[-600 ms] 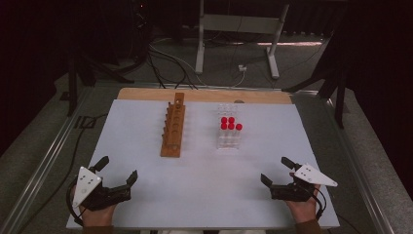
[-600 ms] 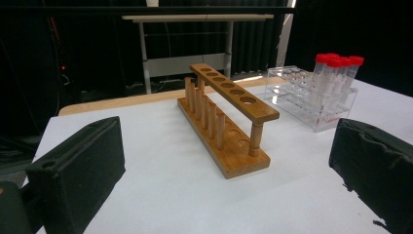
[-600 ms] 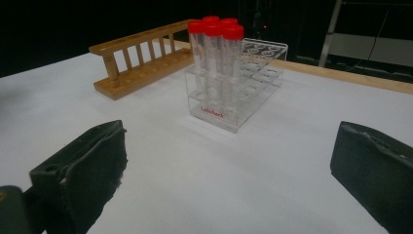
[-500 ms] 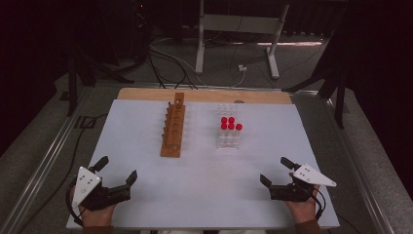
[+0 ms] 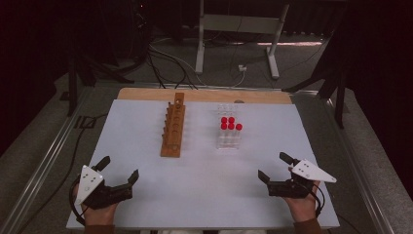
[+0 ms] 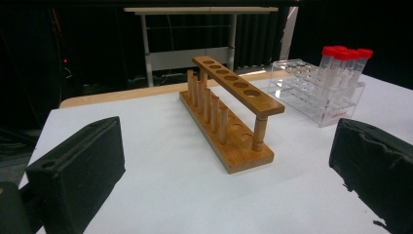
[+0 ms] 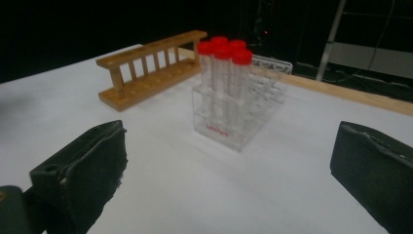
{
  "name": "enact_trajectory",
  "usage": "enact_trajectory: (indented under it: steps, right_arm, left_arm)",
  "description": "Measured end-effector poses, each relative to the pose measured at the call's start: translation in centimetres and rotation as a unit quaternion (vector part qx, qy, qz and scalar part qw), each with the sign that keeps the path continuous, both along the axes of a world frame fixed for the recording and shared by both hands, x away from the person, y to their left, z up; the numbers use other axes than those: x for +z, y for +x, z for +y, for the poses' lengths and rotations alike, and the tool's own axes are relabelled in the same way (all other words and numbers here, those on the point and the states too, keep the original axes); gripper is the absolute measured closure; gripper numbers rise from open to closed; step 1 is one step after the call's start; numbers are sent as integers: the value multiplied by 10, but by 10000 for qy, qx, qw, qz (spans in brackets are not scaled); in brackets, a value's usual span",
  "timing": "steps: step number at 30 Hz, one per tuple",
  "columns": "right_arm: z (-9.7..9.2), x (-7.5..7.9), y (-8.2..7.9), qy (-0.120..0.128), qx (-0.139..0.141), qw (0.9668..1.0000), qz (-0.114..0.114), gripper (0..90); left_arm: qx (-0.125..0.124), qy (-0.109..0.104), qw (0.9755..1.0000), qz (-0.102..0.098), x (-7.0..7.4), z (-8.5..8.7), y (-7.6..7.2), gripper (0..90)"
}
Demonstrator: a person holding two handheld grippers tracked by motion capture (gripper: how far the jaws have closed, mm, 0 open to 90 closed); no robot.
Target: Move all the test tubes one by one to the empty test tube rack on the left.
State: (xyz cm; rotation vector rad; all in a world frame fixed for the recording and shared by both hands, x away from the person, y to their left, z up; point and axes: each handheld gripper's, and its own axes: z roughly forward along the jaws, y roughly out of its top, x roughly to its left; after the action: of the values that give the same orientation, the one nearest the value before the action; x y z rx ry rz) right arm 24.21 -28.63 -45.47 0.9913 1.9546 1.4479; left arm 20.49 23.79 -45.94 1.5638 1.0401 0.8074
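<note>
Here, five red-capped tubes (image 5: pixel 230 126) fill one clear rack (image 5: pixel 229 141); both grippers gape empty.

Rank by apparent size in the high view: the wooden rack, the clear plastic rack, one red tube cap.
1. wooden rack, the longest.
2. clear plastic rack, shorter, though about as wide.
3. red tube cap, far the smallest.

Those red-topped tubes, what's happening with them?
Nothing yet. A person holds a left gripper and a right gripper low over the near edge of the table, both open and empty. The tubes stand in a clear rack, beside an empty wooden rack. Neither gripper touches anything.
</note>
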Motion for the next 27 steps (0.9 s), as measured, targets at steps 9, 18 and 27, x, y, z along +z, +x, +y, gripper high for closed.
enact_trajectory:
  steps: [9,18,27]
  right_arm:
    - [9,21,23,68,71,9999,57,0]
    - [18,31,40,139,121,9998,-25,0]
    - [24,41,65,143,-1,9999,-30,0]
  left_arm:
    - [42,-91,9999,14,-2,2,1,7]
    - [55,-97,9999,38,-3,3,2,7]
    - [81,-90,9999,39,-4,4,2,7]
